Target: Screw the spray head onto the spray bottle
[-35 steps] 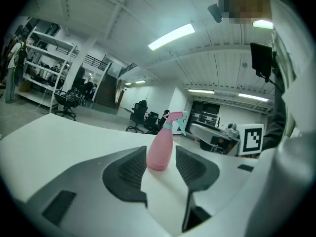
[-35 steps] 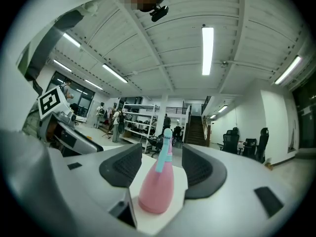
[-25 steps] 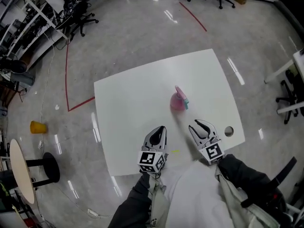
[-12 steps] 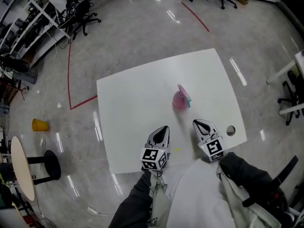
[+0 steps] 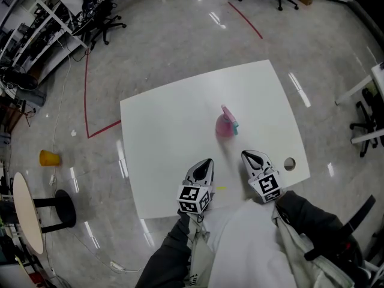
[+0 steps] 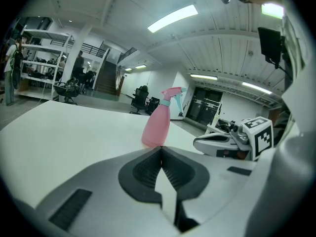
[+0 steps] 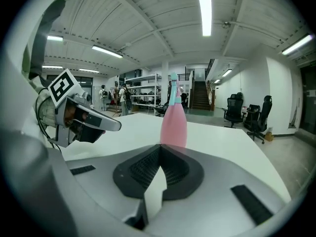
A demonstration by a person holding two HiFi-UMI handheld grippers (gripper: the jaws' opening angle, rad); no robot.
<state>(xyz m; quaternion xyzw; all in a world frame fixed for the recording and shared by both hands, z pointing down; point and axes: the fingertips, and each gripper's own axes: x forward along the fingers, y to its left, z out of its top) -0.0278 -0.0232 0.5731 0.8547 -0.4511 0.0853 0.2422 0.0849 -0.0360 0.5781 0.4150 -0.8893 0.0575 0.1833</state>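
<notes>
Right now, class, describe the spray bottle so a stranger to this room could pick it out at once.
Find the white table on the grey floor. Right of its middle stands the bottle, upright. It is the only pink thing there, topped by a teal-collared spray head.

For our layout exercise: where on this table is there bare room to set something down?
Bare: table left of the bottle, and the far strip behind it. Crowded: the near edge, by the left claw, right claw and hole.
</notes>
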